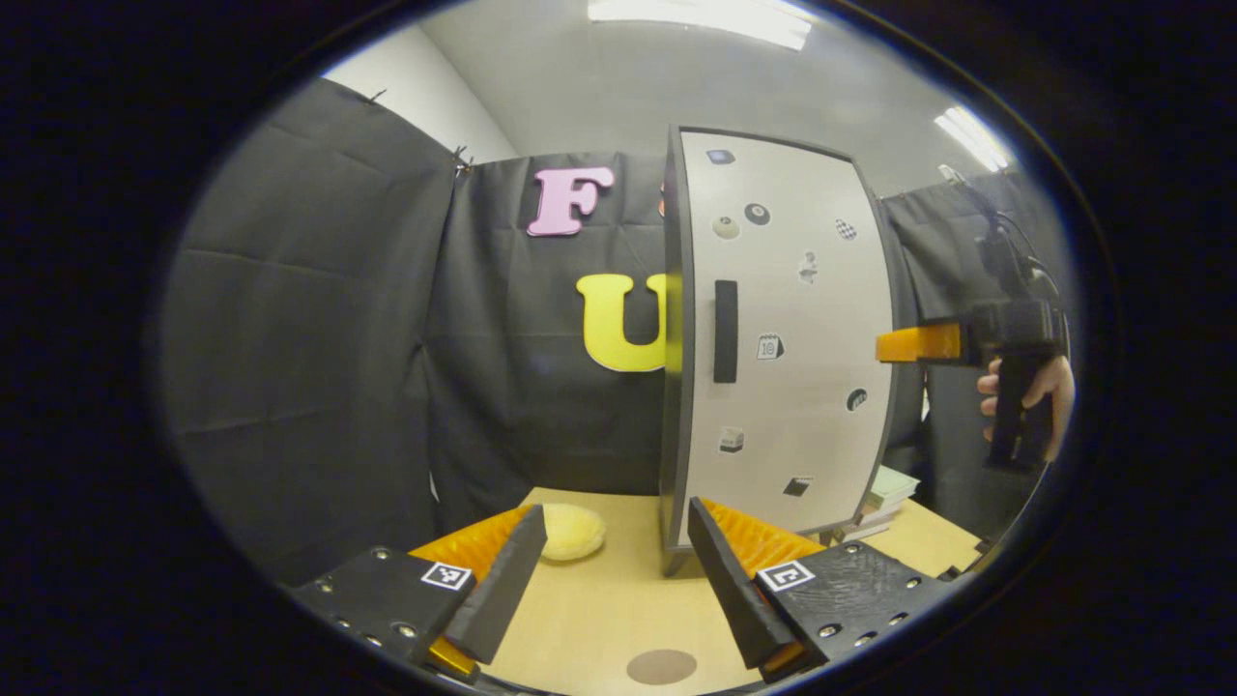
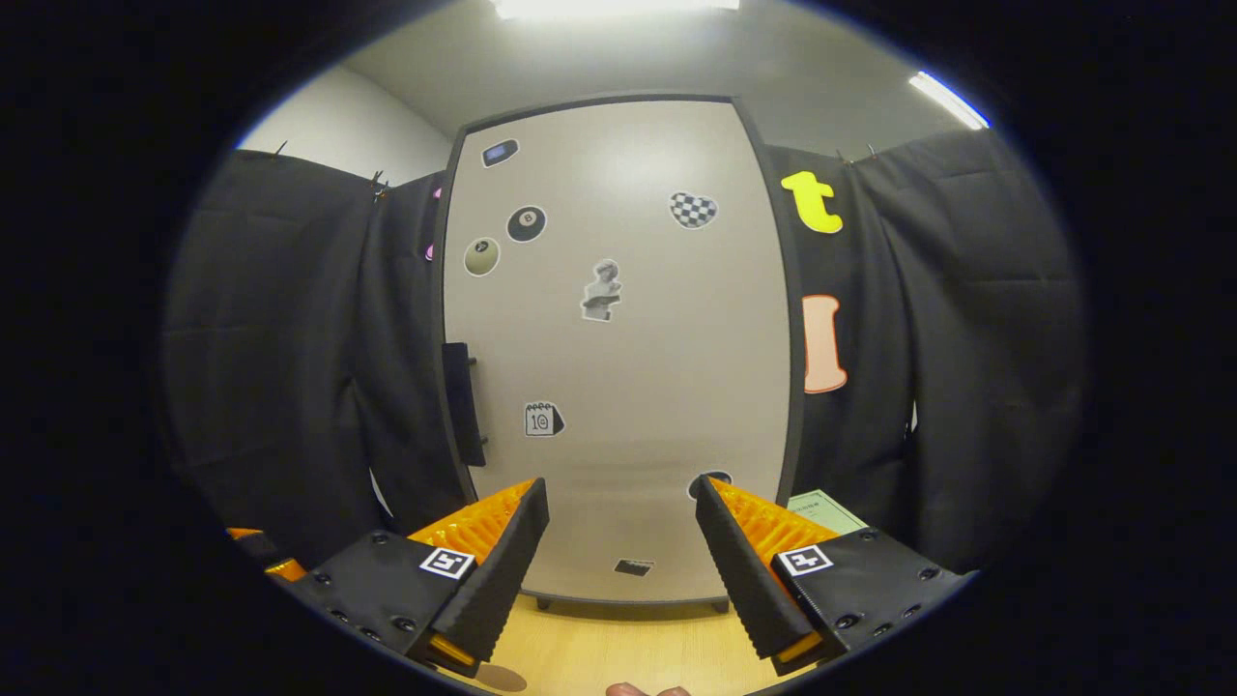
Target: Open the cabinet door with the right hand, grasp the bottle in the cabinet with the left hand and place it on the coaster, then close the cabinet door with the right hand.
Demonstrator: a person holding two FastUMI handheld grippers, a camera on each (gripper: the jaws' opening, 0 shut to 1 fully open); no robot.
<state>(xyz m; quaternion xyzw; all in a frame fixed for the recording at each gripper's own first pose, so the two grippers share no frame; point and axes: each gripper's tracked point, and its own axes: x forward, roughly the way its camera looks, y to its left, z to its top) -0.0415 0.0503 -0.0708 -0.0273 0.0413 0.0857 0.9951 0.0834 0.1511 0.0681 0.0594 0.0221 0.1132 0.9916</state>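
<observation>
The cabinet door (image 2: 618,348) is closed, its pale front dotted with small stickers, and its dark vertical handle (image 2: 464,404) sits on the left edge in the right gripper view. In the left gripper view the same cabinet door (image 1: 783,329) stands upright on the wooden surface (image 1: 599,599), seen at a slant, with the handle (image 1: 725,331) near its left edge. The bottle cannot be seen behind the closed door. A round brown coaster (image 1: 661,666) lies flat on the surface in front of the cabinet, near the bottom of the left gripper view, with bare wood all round it. A yellow sponge-like lump (image 1: 570,532) rests on the surface left of the cabinet's foot, apart from it.

The left claw (image 1: 614,580) hovers low over the surface, fingers spread wide with nothing between them, pointing at the cabinet's left front corner. The right claw (image 2: 618,570) faces the door squarely, fingers wide apart, holding nothing, apart from the handle. Seen from the left gripper view, the right claw (image 1: 918,343) is held level by a hand (image 1: 1034,396) at the cabinet's right side, its orange finger reaching toward the door's right edge.
</observation>
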